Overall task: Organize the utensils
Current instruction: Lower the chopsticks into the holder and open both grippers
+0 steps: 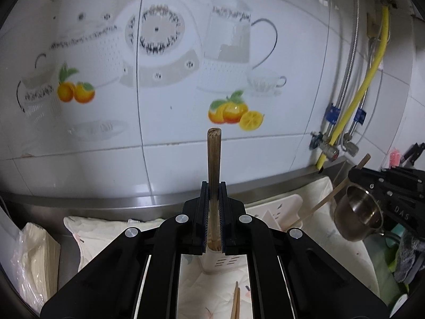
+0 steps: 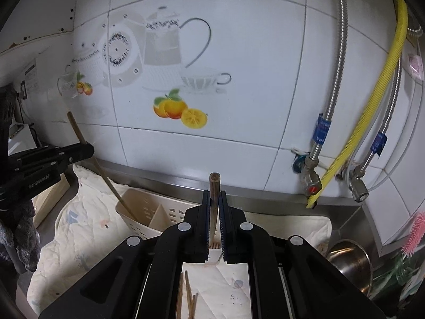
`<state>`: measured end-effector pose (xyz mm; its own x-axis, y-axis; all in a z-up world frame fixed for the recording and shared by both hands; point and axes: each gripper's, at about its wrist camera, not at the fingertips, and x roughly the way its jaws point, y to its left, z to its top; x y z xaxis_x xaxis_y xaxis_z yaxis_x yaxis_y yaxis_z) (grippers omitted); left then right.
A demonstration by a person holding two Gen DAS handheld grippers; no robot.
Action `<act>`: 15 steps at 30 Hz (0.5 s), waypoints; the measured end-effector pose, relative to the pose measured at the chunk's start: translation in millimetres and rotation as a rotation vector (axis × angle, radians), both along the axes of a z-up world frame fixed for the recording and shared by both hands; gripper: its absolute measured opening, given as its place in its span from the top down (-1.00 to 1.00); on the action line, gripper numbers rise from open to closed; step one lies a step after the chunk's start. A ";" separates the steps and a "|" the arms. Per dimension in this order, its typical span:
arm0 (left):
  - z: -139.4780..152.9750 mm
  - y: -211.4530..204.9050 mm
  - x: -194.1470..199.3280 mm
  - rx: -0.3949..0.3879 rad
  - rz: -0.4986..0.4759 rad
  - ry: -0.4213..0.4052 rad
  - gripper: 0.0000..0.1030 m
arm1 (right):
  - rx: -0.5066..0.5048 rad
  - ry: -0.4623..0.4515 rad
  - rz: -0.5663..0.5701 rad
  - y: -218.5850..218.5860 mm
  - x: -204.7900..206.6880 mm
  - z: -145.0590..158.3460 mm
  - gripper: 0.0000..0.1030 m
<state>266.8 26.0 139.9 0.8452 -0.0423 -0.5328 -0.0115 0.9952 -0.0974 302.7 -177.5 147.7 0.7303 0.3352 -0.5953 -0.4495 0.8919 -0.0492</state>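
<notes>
1. Table (image 2: 265, 190): steel, against a tiled wall, covered by a pale quilted cloth (image 2: 79, 228).
2. Utensil holder (image 2: 148, 210): cream plastic, slotted walls, 1 divider visible, standing on the cloth.
3. Steel pot (image 2: 350, 260): at the right, beside the cloth.
4. Left gripper (image 1: 213, 212): fingers narrow, clamped on 1 wooden chopstick (image 1: 213, 156) held upright. In the right wrist view its lower end sits inside the holder's left compartment.
5. Right gripper (image 2: 213, 220): fingers narrow, clamped on a second chopstick (image 2: 214, 194), also upright, above the holder's right side; whether its tip is already inside cannot be told.
6. Loose chopsticks (image 2: 188, 295): several lying on the cloth near the holder, not yet sorted.

Risks, judged: the left chopstick leans, so releasing it could tip the light holder or let it slide out. The right chopstick, dropped off-centre, may strike the rim and fall onto the cloth. The 2 grippers are close enough to collide.
</notes>
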 end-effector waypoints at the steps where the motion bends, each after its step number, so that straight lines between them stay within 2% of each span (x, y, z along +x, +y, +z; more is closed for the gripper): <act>1: -2.5 0.2 1.2 0.002 -0.001 0.007 0.89 | 0.001 0.005 -0.005 -1.2 1.8 -2.2 0.87; 8: -9.6 -1.0 3.5 0.000 -0.010 0.035 0.88 | 0.003 0.016 -0.017 -5.1 6.3 -7.5 0.87; 15: -1.7 -2.3 -3.3 -0.003 -0.012 0.013 0.81 | 0.020 -0.022 -0.026 -11.9 -1.5 3.5 0.82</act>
